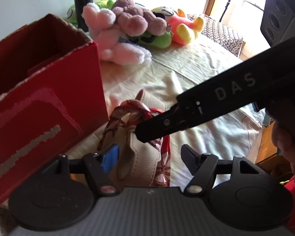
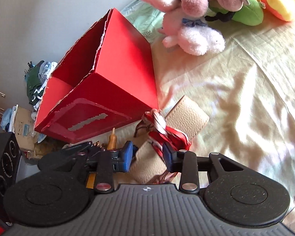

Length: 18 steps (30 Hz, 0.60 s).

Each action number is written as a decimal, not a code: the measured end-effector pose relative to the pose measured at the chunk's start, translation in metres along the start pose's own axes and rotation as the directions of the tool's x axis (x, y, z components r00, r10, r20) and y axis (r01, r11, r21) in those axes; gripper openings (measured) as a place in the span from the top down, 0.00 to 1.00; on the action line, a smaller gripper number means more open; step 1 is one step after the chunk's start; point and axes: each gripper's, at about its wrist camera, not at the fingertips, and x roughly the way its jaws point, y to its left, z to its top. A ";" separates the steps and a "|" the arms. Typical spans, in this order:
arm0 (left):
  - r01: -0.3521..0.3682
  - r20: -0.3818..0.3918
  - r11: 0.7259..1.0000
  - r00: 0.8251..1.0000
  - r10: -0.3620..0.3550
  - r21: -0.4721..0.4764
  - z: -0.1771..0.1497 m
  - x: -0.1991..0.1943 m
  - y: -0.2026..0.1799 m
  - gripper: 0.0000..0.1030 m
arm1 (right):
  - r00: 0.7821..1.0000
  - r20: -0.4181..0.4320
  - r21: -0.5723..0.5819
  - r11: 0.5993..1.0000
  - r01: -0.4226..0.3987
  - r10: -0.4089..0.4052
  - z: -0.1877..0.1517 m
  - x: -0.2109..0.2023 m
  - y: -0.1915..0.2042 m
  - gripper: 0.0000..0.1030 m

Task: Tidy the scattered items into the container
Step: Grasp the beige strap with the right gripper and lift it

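A beige handbag (image 1: 141, 163) with a red-and-white scarf (image 1: 127, 110) tied on its handle lies on the bed beside the open red cardboard box (image 1: 49, 90). My left gripper (image 1: 149, 157) is open around the bag; its blue pad (image 1: 110, 157) is against the handle and the other finger stands clear. My right gripper (image 1: 145, 133) reaches in from the right onto the scarf. In the right wrist view that gripper (image 2: 148, 153) is shut on the bag (image 2: 186, 116) at its scarf-wrapped handle (image 2: 167, 135). The red box (image 2: 112, 82) stands close behind, with only red walls showing inside.
A pile of plush toys (image 1: 131, 23) in pink, mauve, green and orange lies at the far end of the pale yellow sheet (image 1: 196, 68). A black pole (image 1: 82, 2) stands behind the box. Cardboard and clothes (image 2: 35, 82) clutter the floor beyond the bed's left edge.
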 end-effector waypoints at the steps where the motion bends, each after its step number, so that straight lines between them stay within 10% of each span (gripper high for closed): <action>1: 0.000 0.009 1.000 1.000 0.000 -0.009 0.002 -0.001 0.003 0.23 | 1.000 0.004 0.011 1.000 -0.009 0.009 0.002 -0.003 0.000 0.63; 18: 0.053 -0.059 0.995 0.997 -0.058 -0.084 -0.003 0.030 0.009 0.40 | 0.998 -0.053 0.102 0.995 -0.011 0.017 0.018 0.039 -0.029 0.45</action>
